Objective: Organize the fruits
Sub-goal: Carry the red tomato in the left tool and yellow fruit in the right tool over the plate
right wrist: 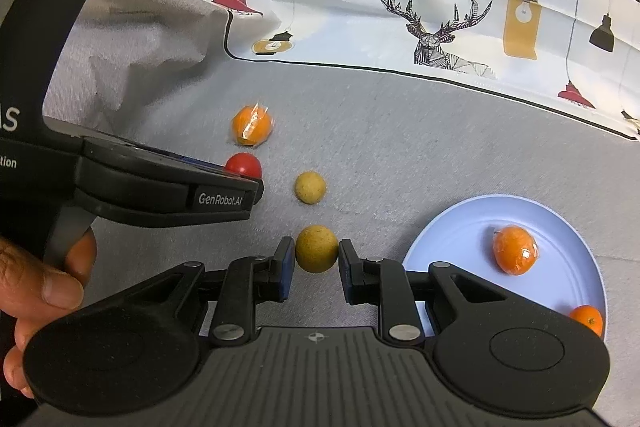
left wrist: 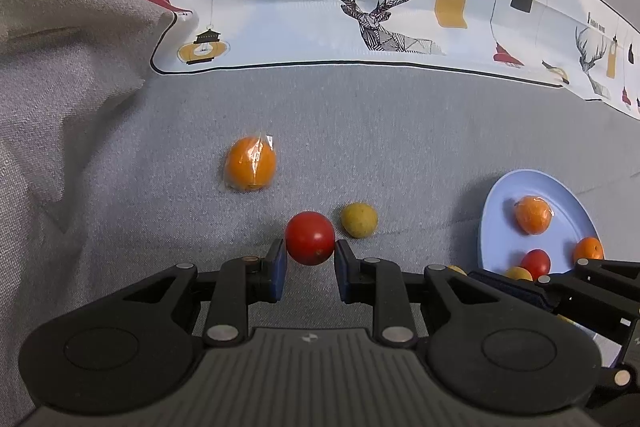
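Observation:
In the left wrist view my left gripper (left wrist: 310, 251) is shut on a red tomato (left wrist: 310, 238), one blue pad on each side. From the right wrist view the same tomato (right wrist: 244, 165) shows at the tip of the left gripper (right wrist: 240, 183). My right gripper (right wrist: 316, 251) is shut on a round yellow-brown fruit (right wrist: 316, 247). A second yellow fruit (left wrist: 359, 220) (right wrist: 310, 187) and a plastic-wrapped orange (left wrist: 250, 165) (right wrist: 252, 126) lie loose on the grey cloth. The blue plate (left wrist: 504, 195) (right wrist: 460, 223) to the right holds a wrapped orange (right wrist: 515, 250), a small orange (right wrist: 586, 319) and a red tomato (left wrist: 536, 263).
A white cloth (left wrist: 280, 7) printed with deer and lamps lies across the back. Folded grey fabric (left wrist: 68, 67) rises on the left. A person's hand (right wrist: 40, 287) holds the left gripper's handle. Part of the right gripper (left wrist: 560, 287) crosses the plate's near edge.

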Demonstrator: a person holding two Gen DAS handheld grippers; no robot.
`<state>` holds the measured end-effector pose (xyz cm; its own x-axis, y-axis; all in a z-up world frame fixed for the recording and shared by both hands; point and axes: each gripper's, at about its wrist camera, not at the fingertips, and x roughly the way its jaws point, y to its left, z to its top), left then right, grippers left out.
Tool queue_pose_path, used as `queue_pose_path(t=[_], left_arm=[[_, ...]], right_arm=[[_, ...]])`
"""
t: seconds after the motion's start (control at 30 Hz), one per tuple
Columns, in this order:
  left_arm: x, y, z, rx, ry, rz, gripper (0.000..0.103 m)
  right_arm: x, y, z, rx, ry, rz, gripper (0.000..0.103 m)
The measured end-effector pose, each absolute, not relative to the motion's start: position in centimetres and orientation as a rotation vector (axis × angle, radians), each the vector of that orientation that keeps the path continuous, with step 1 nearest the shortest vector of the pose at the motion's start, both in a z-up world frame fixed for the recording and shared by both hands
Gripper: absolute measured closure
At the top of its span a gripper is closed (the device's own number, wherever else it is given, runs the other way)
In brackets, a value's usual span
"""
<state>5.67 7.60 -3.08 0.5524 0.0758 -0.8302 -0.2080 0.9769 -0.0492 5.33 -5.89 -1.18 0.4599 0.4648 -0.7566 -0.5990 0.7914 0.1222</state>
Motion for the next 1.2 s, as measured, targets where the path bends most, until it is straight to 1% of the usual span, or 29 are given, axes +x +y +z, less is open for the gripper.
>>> queue_pose_path(t=[0.17, 0.2, 0.23, 0.47, 0.6, 0.77, 0.8, 0.83, 0.9, 1.0, 1.03, 1.2], left_arm=[[5.6, 7.6, -2.9, -0.153, 0.961, 0.166, 0.077], [5.6, 7.6, -2.9, -0.155, 0.960, 0.165, 0.084], [5.6, 7.7, -2.8, -0.157, 0.958, 0.164, 0.085], [5.7, 7.6, -2.8, -0.155, 0.952, 0.163, 0.085], [5.7, 8.2, -3.0, -0.202, 0.960, 0.152, 0.085], [6.3, 7.1, -3.5, -0.228, 0.977, 0.097, 0.079], [6.5, 6.6, -3.7, -0.228, 0.982, 0.079, 0.073], [6.6, 6.1, -3.8, -0.222, 0.988, 0.066, 0.064], [7.0, 5.0, -4.3, -0.190, 1.008, 0.046, 0.059], [7.5, 3.4, -5.3, -0.107, 1.076, 0.047, 0.058], [7.4, 3.1, -5.6, -0.089, 1.093, 0.046, 0.054], [7.0, 1.7, -6.0, -0.028, 1.121, 0.008, 0.054]], right_arm=[[5.3, -6.0, -1.1, -0.170, 0.863, 0.659, 0.078], [5.3, -6.0, -1.0, -0.171, 0.860, 0.658, 0.078], [5.3, -6.0, -1.0, -0.170, 0.858, 0.656, 0.078], [5.4, -6.2, -0.9, -0.164, 0.847, 0.645, 0.078], [6.0, -7.2, -0.2, -0.140, 0.822, 0.599, 0.078], [7.3, -10.1, 1.5, -0.057, 0.792, 0.522, 0.078], [7.4, -10.6, 1.7, -0.054, 0.788, 0.515, 0.078], [7.6, -11.0, 1.8, -0.053, 0.786, 0.511, 0.078], [8.0, -12.0, 1.9, -0.047, 0.789, 0.504, 0.078], [8.5, -13.6, 1.9, -0.023, 0.791, 0.491, 0.078], [8.6, -14.0, 1.9, -0.017, 0.792, 0.488, 0.078], [8.8, -15.6, 2.1, 0.000, 0.786, 0.485, 0.078]])
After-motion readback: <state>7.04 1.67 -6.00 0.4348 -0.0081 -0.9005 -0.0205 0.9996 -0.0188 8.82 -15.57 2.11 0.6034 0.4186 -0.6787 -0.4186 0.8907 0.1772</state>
